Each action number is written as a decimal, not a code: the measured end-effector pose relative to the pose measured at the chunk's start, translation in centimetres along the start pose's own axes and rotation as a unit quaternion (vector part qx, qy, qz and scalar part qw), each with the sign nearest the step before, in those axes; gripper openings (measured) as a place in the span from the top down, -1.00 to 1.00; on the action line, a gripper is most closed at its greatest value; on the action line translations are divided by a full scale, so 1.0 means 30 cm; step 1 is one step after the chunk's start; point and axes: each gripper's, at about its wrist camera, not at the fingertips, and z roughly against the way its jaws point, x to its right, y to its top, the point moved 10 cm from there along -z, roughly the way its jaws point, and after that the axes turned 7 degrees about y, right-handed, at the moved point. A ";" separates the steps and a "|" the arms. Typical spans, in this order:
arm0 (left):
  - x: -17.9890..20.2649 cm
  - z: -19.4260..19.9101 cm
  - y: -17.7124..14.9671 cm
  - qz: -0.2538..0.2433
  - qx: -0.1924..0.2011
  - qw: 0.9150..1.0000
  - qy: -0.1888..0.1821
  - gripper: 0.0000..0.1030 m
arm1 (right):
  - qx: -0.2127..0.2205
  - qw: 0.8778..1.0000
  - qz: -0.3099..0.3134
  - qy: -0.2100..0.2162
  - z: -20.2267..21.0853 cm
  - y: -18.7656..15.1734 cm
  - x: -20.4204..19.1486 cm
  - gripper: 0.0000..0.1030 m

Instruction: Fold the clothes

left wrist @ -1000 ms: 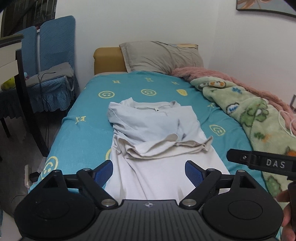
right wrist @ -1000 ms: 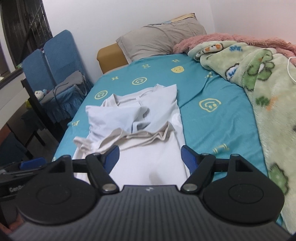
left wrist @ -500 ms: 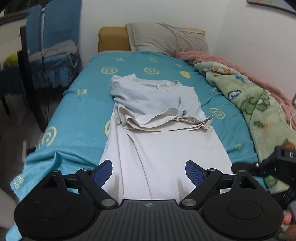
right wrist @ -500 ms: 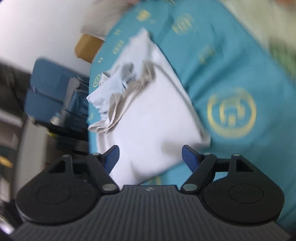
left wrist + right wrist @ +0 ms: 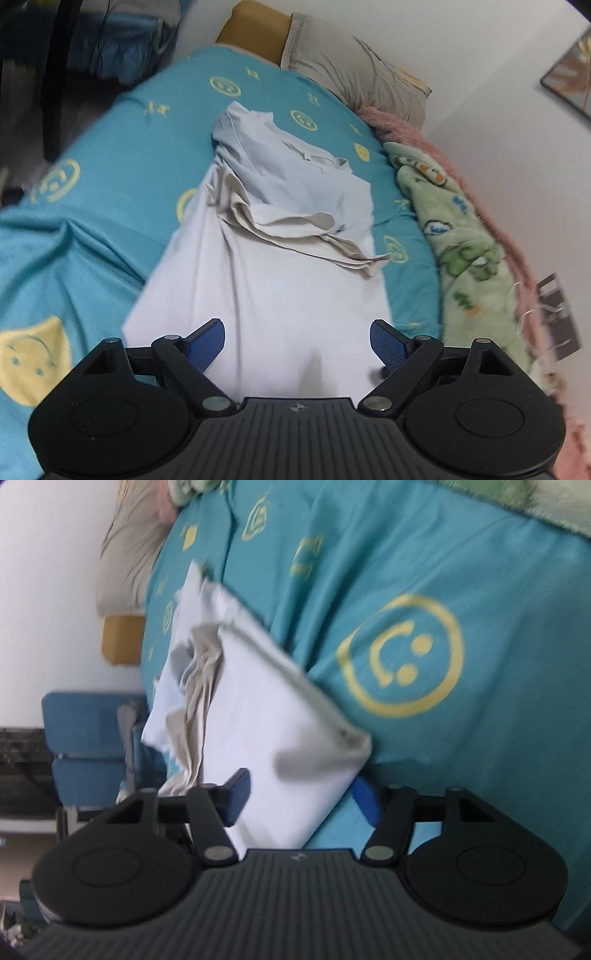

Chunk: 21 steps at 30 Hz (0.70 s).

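Observation:
A pale white T-shirt (image 5: 280,273) lies lengthways on the teal bed sheet (image 5: 92,206), collar far away and sleeves folded in across its chest. My left gripper (image 5: 297,345) hangs open just above the shirt's near hem, and nothing sits between its blue pads (image 5: 207,343). In the right wrist view the picture is rolled on its side. There my right gripper (image 5: 301,799) is closing with the near corner of the T-shirt (image 5: 280,738) between its jaws. The pads still stand apart and do not clearly pinch the cloth.
A grey pillow (image 5: 347,70) and a yellow headboard (image 5: 251,26) mark the far end of the bed. A green cartoon blanket (image 5: 461,236) over a pink one runs along the wall side. Blue chairs (image 5: 85,746) stand beside the bed's open side.
My right gripper has rolled over sideways and dropped to the shirt's near corner, and its jaws have narrowed around it. My left gripper has tilted and come down closer to the hem, still wide open.

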 end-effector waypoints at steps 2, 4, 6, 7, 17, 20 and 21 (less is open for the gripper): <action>0.016 -0.009 -0.011 0.019 -0.020 0.999 -0.033 -0.70 | 0.005 1.000 0.003 -0.007 -0.002 0.001 0.006 0.42; 0.036 -0.028 -0.034 0.041 -0.047 0.995 -0.072 -0.70 | 0.009 1.000 0.016 -0.001 0.000 0.002 -0.012 0.68; 0.052 -0.053 -0.060 0.065 -0.075 0.990 -0.105 -0.70 | 0.014 0.999 0.031 0.011 0.007 0.003 -0.039 0.76; 0.059 -0.070 -0.077 0.076 -0.089 0.986 -0.118 -0.71 | 0.016 0.999 0.038 0.021 0.012 0.004 -0.057 0.78; 0.114 -0.262 -0.191 0.105 -0.131 0.976 -0.142 -0.71 | 0.042 0.994 0.058 0.080 0.062 0.044 -0.161 0.81; 0.036 -0.273 -0.138 0.151 -0.096 0.977 -0.118 -0.69 | 0.052 0.994 0.059 0.078 0.070 0.056 -0.150 0.81; 0.003 -0.273 -0.125 0.168 -0.086 0.976 -0.106 -0.68 | 0.056 0.994 0.060 0.075 0.066 0.063 -0.148 0.81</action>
